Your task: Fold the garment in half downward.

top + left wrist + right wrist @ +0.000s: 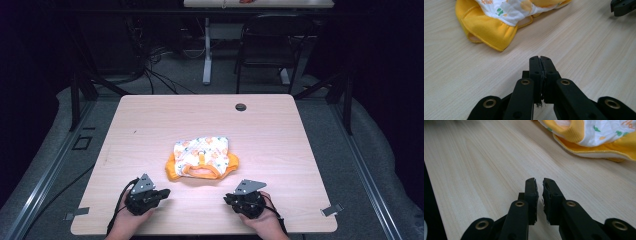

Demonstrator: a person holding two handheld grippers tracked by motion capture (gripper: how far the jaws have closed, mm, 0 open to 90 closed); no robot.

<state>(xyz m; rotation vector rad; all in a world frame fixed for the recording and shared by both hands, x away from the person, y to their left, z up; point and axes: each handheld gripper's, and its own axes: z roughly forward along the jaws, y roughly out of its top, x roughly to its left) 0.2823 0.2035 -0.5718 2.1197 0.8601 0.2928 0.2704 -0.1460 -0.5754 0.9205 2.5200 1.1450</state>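
Observation:
A small folded garment (pixel 202 157), white with an orange and green print and yellow trim, lies in the middle of the wooden table (pixel 150 125). My left gripper (pixel 164 192) rests on the table at the front left, a short way short of the garment's yellow edge (pixel 496 27). Its jaws (pixel 540 59) are shut with nothing in them. My right gripper (pixel 228 199) rests at the front right and points left, near the garment (pixel 604 135). Its jaws (pixel 539 181) are shut but for a thin slit, and hold nothing.
A round cable hole (pixel 240 107) sits near the table's far edge. Metal clips (pixel 331 210) stick out at the front corners. A black chair (pixel 272 45) and a table leg stand on the floor beyond. The right gripper's tip (pixel 622 6) appears in the left gripper view.

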